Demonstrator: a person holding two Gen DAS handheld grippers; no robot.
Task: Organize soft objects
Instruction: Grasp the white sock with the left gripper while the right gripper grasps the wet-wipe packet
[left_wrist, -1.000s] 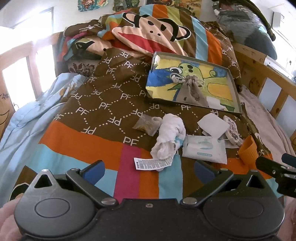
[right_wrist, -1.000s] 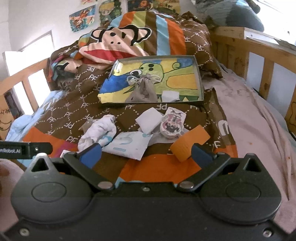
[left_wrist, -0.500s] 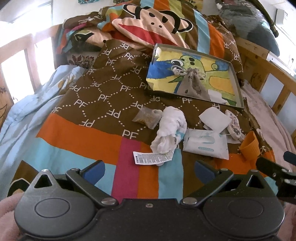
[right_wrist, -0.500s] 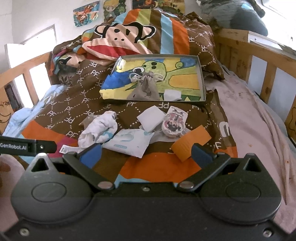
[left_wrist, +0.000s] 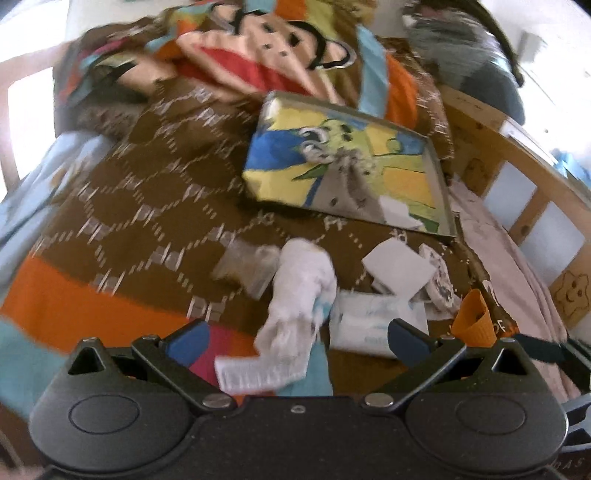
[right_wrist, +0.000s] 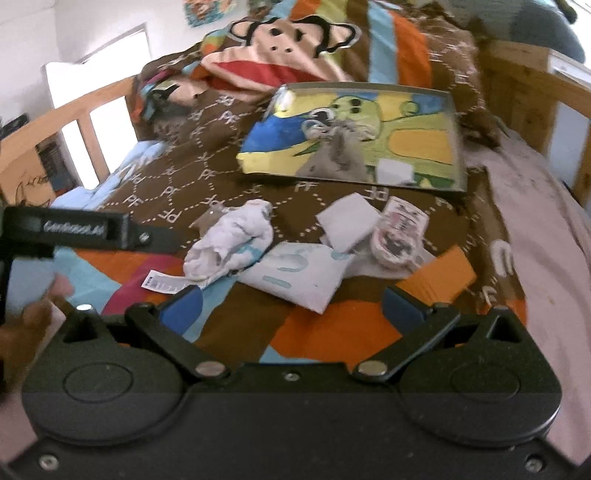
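A bed is shown, covered by a brown quilt (right_wrist: 177, 192) with orange, blue and pink stripes. The cartoon-printed tray (right_wrist: 456, 122) is taken as the landmark; it is set on the quilt toward the head of the bed.

Inside the tray, a grey drawstring pouch (right_wrist: 336, 155) and a small white pad (right_wrist: 394, 170) are already seen, so the sorting is judged to be begun but mostly unfinished. In front of the tray, several soft things are left loose on the quilt: a crumpled white cloth (right_wrist: 232, 240), a flat white packet (right_wrist: 299, 273) touching it, a folded white square (right_wrist: 349, 221), a round printed pouch (right_wrist: 399, 236) and an orange piece (right_wrist: 439, 277). A small clear bag (left_wrist: 247, 266) is seen beside the cloth in the left wrist view.

The left gripper (left_wrist: 297, 338) is held wide open over the near end of the white cloth, with nothing held between its fingers. The right gripper (right_wrist: 291, 306) is likewise spread wide and empty, above the near edge of the white packet.

"PF" is repeated in white across the quilt. On the left gripper's side arm, seen from the right wrist view, blurred lettering cannot be read with certainty. A barcode tag (right_wrist: 164, 284) is attached near the cloth; its print is too small to read.
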